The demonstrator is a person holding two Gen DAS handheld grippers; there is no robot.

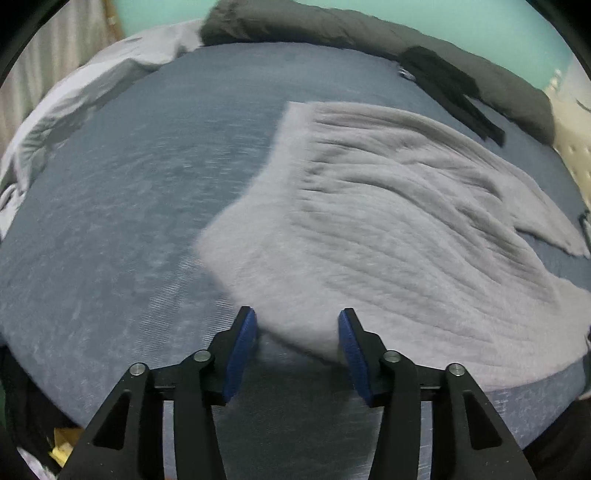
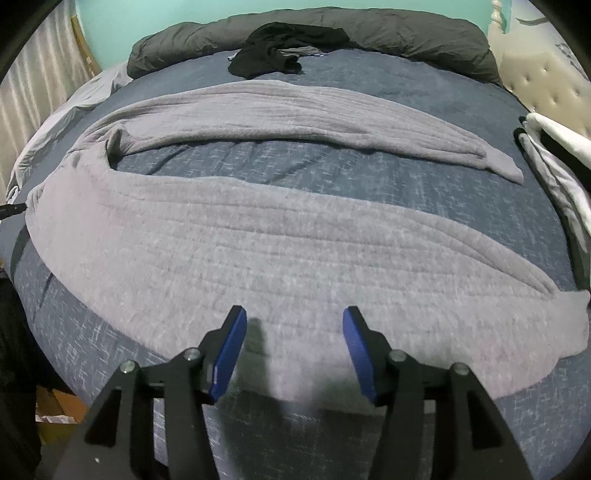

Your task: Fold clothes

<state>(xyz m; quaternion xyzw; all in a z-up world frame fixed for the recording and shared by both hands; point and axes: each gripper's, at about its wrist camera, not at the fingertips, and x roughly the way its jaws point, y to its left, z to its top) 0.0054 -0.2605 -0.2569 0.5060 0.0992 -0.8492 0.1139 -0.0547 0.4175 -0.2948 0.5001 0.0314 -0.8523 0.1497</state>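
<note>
Left tool spread wide, nothing held, blue pads over the near hem of the grey garment. Right tool likewise wide apart and empty, above the same garment's near edge. Garment lies flat on the blue bedspread, filling centre to 3 o'clock in the left view; a long sleeve stretches across beyond it. Black clothing at 12 o'clock, against a dark grey duvet. Light sheet at 10 o'clock.
</note>
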